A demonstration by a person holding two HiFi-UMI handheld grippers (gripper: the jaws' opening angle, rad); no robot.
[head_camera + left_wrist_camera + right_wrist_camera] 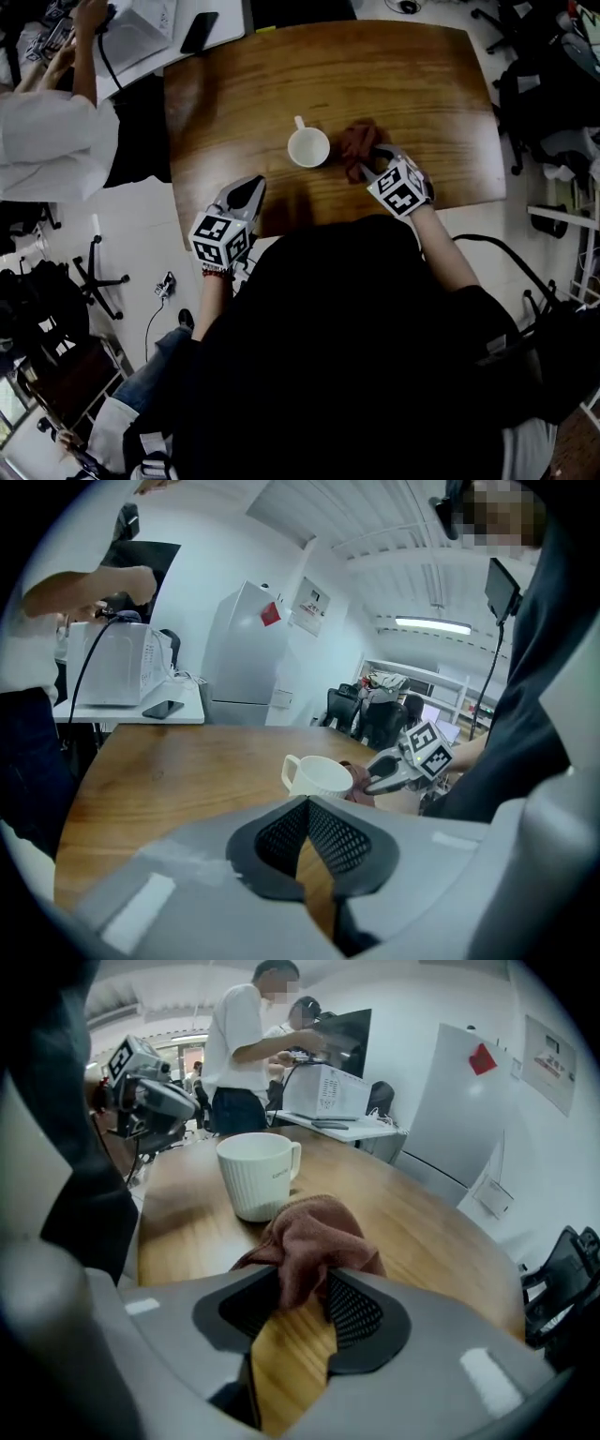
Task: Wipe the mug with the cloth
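A white ribbed mug [308, 148] stands upright on the wooden table [403, 75], its handle turned to the far side. Just right of it lies a crumpled reddish-brown cloth [358, 141]. My right gripper [367, 165] reaches into the cloth's near edge. In the right gripper view its jaws stand apart, with a fold of the cloth [314, 1232] hanging between them and bare wood showing below; the mug [255, 1174] is just beyond. My left gripper [254, 184] hovers at the table's near edge, left of the mug [319, 778], with its tips together and nothing held.
A person in a white shirt [47, 141] works at a white desk [141, 37] beyond the table's left end, where a dark phone [199, 32] lies. Office chairs [553, 103] and bags crowd the right side. The table's near edge [309, 223] runs close to my body.
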